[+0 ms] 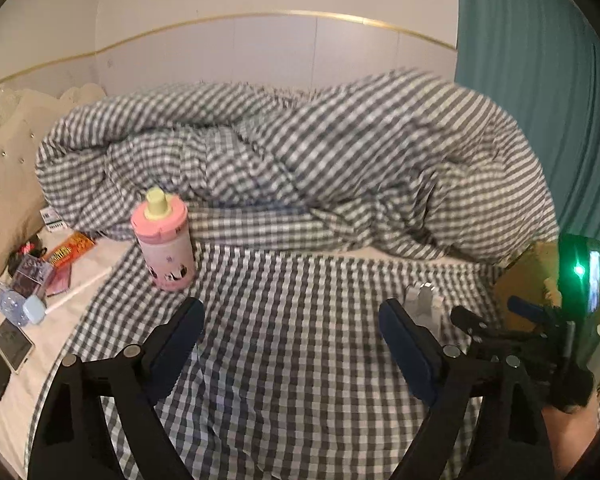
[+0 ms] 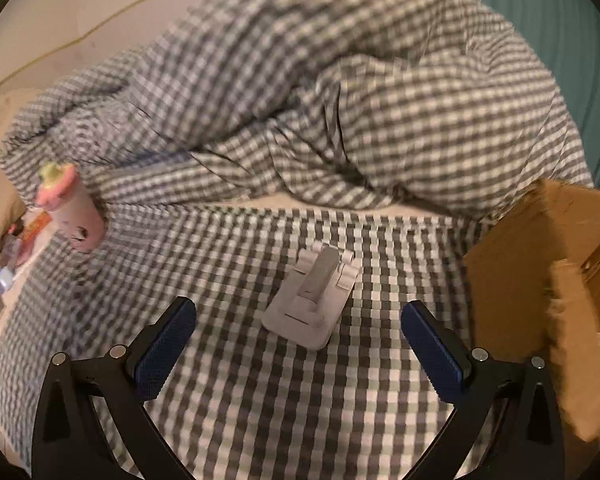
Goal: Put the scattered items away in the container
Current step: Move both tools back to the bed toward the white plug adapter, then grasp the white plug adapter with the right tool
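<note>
The cardboard box (image 2: 540,264) stood open at the right edge of the bed (image 1: 300,360), beside the bunched checked duvet (image 1: 300,152); I judged it light and stiff enough to need no steadying. The pink bottle (image 1: 165,240) stood upright on the checked sheet toward the left edge. I judged it rigid, smooth and possibly slippery, best taken across the body below the cap. The grey folding stand (image 2: 310,300) lay flat near the box, directly ahead of my right gripper (image 2: 300,332). I judged it light, hard plastic, hinged, best gripped across its narrow sides.

My right gripper was wide, nothing between the pads. My left gripper (image 1: 292,328) was also wide and empty, aimed at bare sheet.

The left view showed small clutter at the left edge: a water bottle (image 1: 14,304), a snack packet (image 1: 70,249), dark flat items, probably phones (image 1: 4,350). The right view blurred these, but showed the stand whole, which the left view half hid.
</note>
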Demonstrator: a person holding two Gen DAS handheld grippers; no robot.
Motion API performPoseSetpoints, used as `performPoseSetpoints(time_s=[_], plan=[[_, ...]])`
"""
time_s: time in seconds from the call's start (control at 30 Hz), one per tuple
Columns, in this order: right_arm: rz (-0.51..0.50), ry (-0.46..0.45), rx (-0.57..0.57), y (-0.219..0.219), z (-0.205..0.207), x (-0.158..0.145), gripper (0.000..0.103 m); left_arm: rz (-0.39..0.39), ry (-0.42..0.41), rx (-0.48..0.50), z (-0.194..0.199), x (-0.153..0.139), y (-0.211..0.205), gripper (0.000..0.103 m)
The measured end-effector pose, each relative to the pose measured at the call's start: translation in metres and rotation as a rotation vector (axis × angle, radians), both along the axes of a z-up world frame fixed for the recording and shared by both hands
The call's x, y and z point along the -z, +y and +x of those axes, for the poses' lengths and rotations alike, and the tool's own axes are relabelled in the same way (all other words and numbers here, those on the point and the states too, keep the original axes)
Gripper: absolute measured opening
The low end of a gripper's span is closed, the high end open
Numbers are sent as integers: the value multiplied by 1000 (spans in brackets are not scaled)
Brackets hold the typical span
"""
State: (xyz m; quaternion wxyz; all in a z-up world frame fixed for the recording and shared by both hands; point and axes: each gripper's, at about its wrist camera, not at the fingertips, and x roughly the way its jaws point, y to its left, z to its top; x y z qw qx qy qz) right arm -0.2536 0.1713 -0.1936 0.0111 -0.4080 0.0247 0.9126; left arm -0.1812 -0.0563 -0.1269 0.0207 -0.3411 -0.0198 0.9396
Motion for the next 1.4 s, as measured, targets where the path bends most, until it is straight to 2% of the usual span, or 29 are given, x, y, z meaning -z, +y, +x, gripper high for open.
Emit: performPoseSetpoints(time_s=[0.1,0.33,0.6,0.8,0.87,0.9,0.93,0.97,1.2,1.4], plan=[[1,-41,15,1,-22,25,103,-10,-38,3,-16,20,0,83],[48,-91,38,-5,-58,68,103,-7,-96,-3,-45,54,-3,83],[83,-150,80,-4,-82,103,103,-3,-149,-14,-65,84,-6,83],[94,-152,84,-3,-86,105,102,5,-166,-16,-70,95,-7,83],[85,-147,73,-4,-85,105,97,9,-169,-15,-70,95,-6,83],[88,-140,69,-4,-84,103,89,10,-170,-15,-70,95,-6,83],[91,-134,73,-4,-83,102,76,9,-169,-15,-70,95,-6,83],[85,-127,73,-4,-82,101,73,8,-168,-16,-70,95,-6,83],[35,-122,63,4,-75,92,67,11,-151,-18,-64,85,-6,83],[19,-76,36,0,-56,65,64,16,-129,-9,-57,72,-1,83]])
